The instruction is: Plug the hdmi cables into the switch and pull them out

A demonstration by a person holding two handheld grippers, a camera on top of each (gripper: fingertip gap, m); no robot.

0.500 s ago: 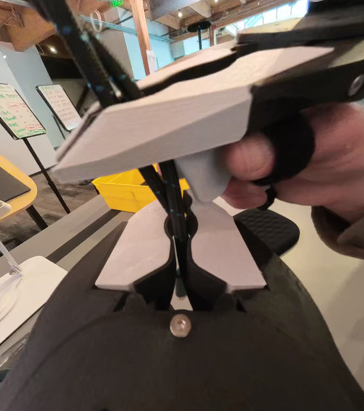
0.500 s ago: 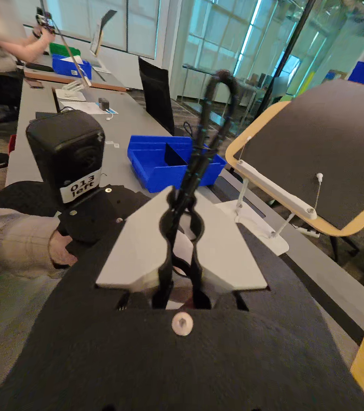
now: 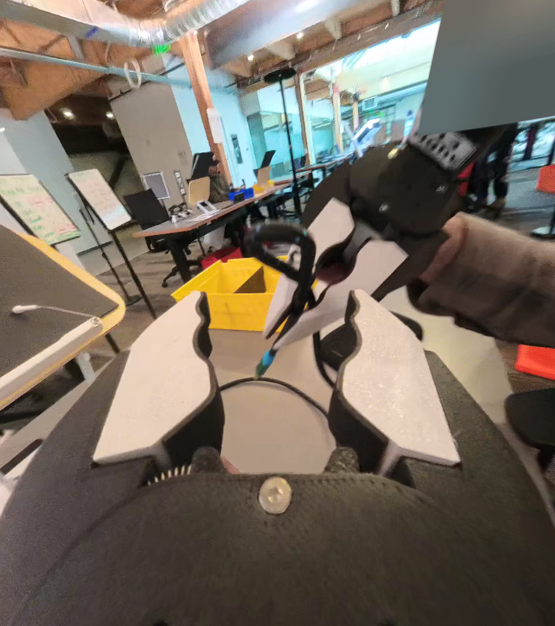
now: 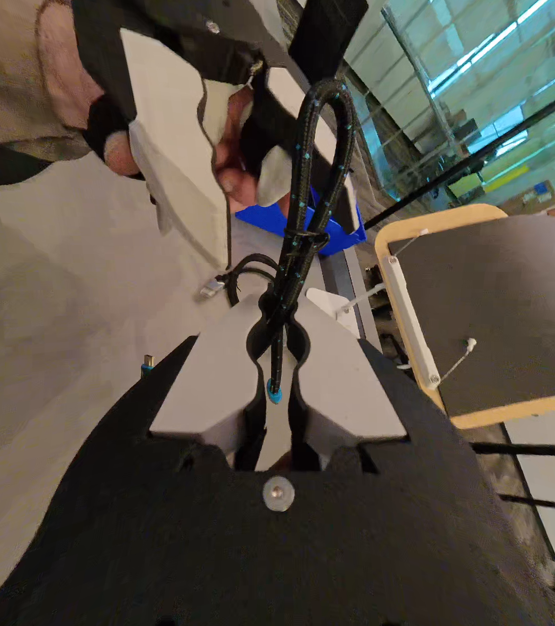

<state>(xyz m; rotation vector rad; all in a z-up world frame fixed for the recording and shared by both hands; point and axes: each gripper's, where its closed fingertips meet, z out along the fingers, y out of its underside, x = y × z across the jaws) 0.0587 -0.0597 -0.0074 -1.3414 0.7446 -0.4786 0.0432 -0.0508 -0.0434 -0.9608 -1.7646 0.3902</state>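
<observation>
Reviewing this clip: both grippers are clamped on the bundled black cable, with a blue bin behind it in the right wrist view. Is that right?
Not quite. Only the right gripper is clamped on the bundled black cable; the blue bin behind it is as you say. The left wrist view shows the left gripper open, its fingers spread wide with nothing between them.

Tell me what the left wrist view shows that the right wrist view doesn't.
Only the left wrist view shows a yellow bin and two whiteboards. Only the right wrist view shows a blue bin and a loose plug on the table. Both show the bundled black cable, clamped in the right gripper, and the open left gripper.
</observation>
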